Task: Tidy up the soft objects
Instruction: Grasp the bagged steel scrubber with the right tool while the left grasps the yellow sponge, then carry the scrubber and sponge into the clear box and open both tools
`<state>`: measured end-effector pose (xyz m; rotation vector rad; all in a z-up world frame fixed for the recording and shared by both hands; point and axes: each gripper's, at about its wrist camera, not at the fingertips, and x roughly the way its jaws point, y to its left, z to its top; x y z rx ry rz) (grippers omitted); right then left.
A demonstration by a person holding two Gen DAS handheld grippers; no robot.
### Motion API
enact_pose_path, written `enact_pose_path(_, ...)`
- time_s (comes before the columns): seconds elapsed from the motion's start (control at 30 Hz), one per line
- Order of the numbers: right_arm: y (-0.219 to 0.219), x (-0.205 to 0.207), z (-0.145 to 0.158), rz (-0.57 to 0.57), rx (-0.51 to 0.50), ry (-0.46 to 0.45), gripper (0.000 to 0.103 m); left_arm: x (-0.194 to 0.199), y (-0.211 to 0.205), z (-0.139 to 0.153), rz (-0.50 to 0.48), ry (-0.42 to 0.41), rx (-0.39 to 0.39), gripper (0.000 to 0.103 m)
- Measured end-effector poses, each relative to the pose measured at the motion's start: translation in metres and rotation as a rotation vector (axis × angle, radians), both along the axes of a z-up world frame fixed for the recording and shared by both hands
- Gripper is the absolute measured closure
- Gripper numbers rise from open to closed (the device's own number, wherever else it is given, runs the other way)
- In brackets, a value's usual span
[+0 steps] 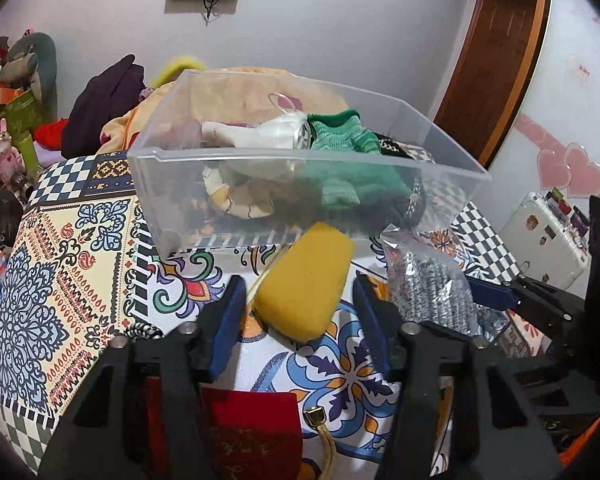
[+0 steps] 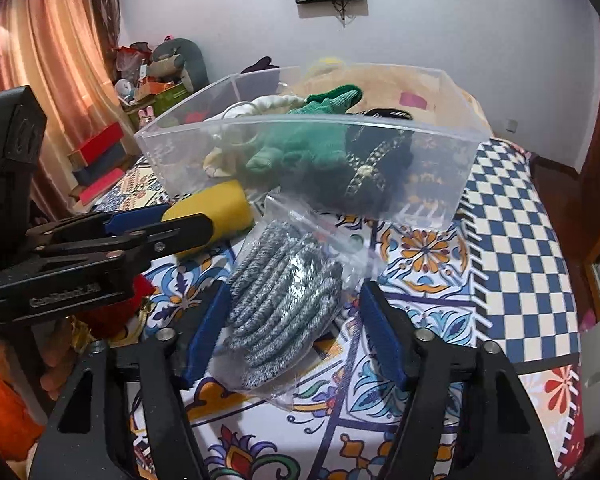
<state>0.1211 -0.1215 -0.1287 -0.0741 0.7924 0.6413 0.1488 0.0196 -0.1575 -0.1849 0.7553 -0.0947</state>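
The left gripper (image 1: 300, 300) has its blue-padded fingers (image 1: 230, 320) spread wide on either side of a yellow oblong foam sponge (image 1: 306, 280), which lies on the brightly patterned tablecloth (image 1: 80, 248) with its far end just in front of the clear plastic storage bin (image 1: 168, 208). Neither pad clearly touches the sponge; a gap shows on each side.

The right gripper (image 2: 294, 324) is likewise open, its blue pads (image 2: 206, 336) flanking a grey knitted item sealed in a clear plastic bag (image 2: 284, 300). The left pad lies right against the bag's edge, though whether it presses on it cannot be told; the right pad stands apart from it.

Inside the bin lie a green knitted glove (image 2: 308, 148), a white soft item (image 1: 260, 132) and a black piece with a gold chain trim (image 2: 374, 176). The bin's cloudy wall blurs their lower parts, and darker things at the bottom are hard to make out. A red cloth object (image 1: 252, 432) and a gold fitting (image 1: 318, 416) sit under the left gripper, cut off by its frame.
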Motion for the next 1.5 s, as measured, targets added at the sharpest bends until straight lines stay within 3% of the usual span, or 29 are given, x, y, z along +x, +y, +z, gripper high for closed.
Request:
enact_pose_path(0.2, -0.002, -0.003, 0.000, 0.013, 0.014, -0.005, 0.068, -0.004, -0.003, -0.001, -0.004, -0.022, 0.008, 0.065)
enact_pose_path(0.4, -0.010, -0.006, 0.005, 0.010, 0.028, -0.026, 0.078, -0.018, -0.006, 0.005, -0.005, -0.058, 0.024, 0.067)
enact_pose_path(0.77, -0.023, -0.019, 0.035, -0.002, 0.070, -0.117, 0.079, -0.039, 0.009, 0.034, 0.009, -0.147, -0.002, 0.067)
enact_pose_path(0.93, -0.029, -0.018, 0.054, -0.023, 0.082, -0.175, 0.079, -0.044, 0.015, 0.054, 0.040, -0.210, 0.031, 0.067)
enact_pose_path(1.23, -0.029, -0.001, 0.085, -0.073, 0.073, -0.294, 0.079, -0.030, 0.033, 0.085, 0.110, -0.286, 0.032, 0.066)
enact_pose_path(1.5, -0.024, 0.036, 0.087, -0.122, 0.049, -0.300, 0.079, -0.003, 0.052, 0.083, 0.168, -0.266, 0.069, 0.066)
